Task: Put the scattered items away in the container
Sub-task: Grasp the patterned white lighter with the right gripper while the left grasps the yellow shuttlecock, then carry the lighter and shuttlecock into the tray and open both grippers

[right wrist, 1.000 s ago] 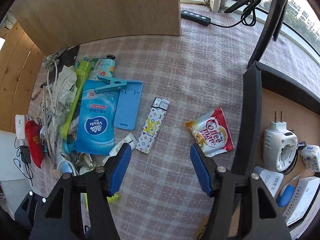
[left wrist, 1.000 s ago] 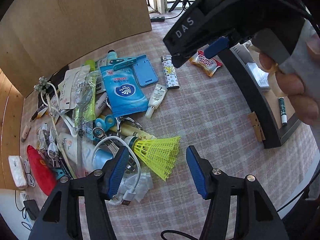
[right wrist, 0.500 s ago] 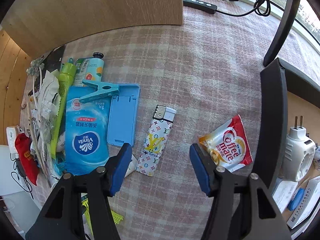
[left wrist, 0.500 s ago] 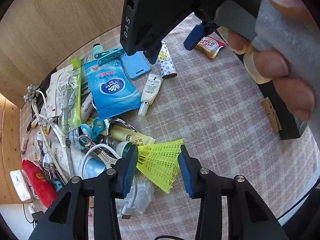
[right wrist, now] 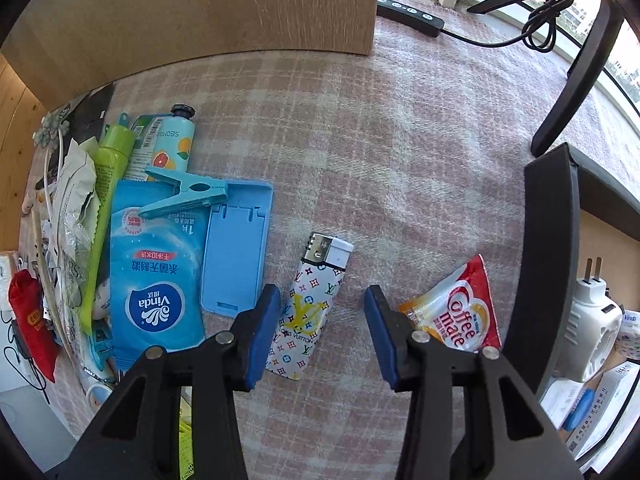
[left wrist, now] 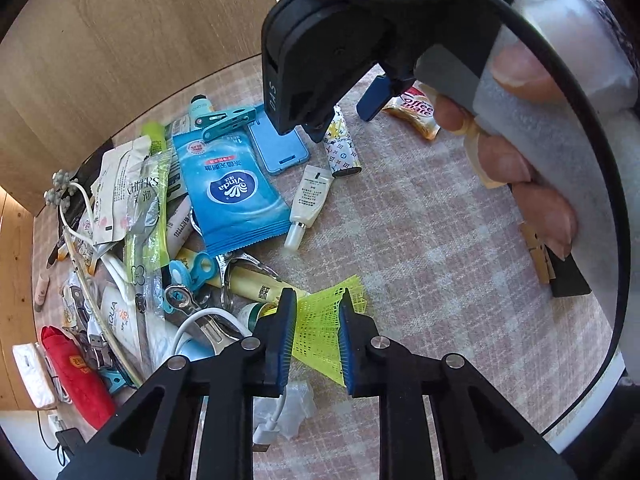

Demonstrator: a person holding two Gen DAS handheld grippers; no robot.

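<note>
In the left wrist view, my left gripper [left wrist: 317, 336] is shut on the skirt of a yellow plastic shuttlecock [left wrist: 320, 332], which rests at the edge of the pile. In the right wrist view, my right gripper [right wrist: 322, 332] is open and low over a white patterned lighter [right wrist: 310, 308]; its left finger is beside the lighter's lower end. A Coffee mate sachet [right wrist: 460, 312] lies just right of the right finger. The black-walled container [right wrist: 552, 240] stands at the right with a white plug adapter [right wrist: 592, 320] inside.
A blue Vinda tissue pack [right wrist: 156, 280], a blue phone stand [right wrist: 238, 244], a teal clothes peg [right wrist: 188, 196], tubes and cables crowd the left. A wooden board [right wrist: 200, 12] stands behind. A power strip [right wrist: 412, 16] lies far back. A wooden peg [left wrist: 538, 252] lies by the container.
My left gripper has moved forward and closed on the shuttlecock. My right gripper has come down and forward over the lighter, and its jaws have narrowed a little.
</note>
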